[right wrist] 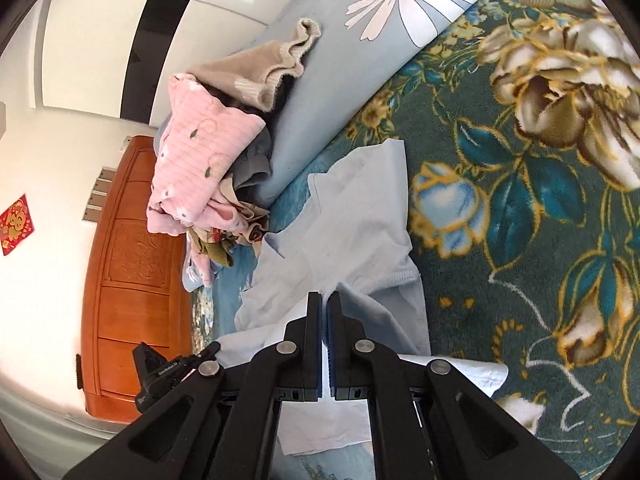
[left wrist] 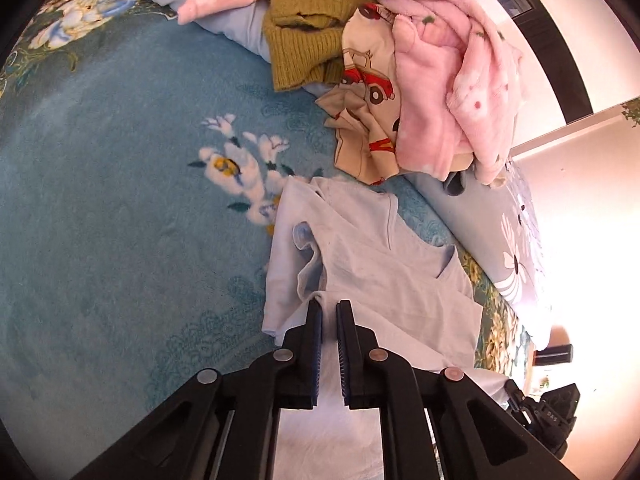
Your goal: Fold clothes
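Two fisheye wrist views look down on a bed spread with a teal floral blanket (left wrist: 120,208), plush and printed with white, blue and gold blooms. At its far side lies a pale blue quilt with large white daisies (right wrist: 360,92), and on it a heap of unfolded laundry: a pink fleece garment (left wrist: 440,92), an olive knit sweater (left wrist: 300,52), a cream cloth printed with red cars (left wrist: 368,80) and a beige knit piece (right wrist: 260,68). In the right wrist view a carved orange-brown wooden cabinet (right wrist: 132,280) stands against a white wall at the left, near a red paper decoration (right wrist: 15,224) whose characters are too small to read. Small white lettering on the other gripper's housing is also not legible. A light blue shirt (left wrist: 380,264) lies rumpled on the blanket just near of the laundry heap, its collar toward the far side. The left gripper (left wrist: 329,308) has its jaws drawn to a narrow slot and pinches the shirt's near hem. The right gripper (right wrist: 324,300) is clamped tight on another fold of the same shirt, with cloth bunched at its tips.
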Action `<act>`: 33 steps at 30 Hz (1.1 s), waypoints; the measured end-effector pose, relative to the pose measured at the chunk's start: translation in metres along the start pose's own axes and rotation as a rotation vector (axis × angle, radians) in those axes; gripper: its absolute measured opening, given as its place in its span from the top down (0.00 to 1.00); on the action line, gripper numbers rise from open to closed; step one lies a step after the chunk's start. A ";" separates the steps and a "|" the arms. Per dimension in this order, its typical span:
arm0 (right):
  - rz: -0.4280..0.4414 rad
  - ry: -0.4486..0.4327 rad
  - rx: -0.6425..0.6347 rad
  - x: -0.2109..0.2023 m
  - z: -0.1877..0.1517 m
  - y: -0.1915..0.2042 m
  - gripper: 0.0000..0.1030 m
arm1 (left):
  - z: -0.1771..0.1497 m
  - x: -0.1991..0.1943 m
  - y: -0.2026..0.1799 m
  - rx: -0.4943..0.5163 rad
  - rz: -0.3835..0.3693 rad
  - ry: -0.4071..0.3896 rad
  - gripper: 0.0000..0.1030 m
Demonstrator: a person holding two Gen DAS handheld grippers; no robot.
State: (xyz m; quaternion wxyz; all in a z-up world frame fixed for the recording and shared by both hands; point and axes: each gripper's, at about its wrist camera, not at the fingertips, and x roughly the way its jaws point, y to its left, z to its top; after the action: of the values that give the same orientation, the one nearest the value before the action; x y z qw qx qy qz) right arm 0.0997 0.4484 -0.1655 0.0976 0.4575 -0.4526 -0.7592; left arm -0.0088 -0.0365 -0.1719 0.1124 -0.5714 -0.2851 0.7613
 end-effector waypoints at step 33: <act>-0.207 0.125 0.054 0.015 -0.050 -0.049 0.91 | -0.138 0.015 0.057 -0.242 0.055 0.373 0.67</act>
State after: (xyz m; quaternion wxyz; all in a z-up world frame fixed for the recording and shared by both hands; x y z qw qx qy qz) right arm 0.1434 0.4378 -0.2208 0.0341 0.5507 -0.4163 -0.7226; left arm 0.1238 -0.0333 -0.2416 0.0728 -0.7191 -0.3330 0.6055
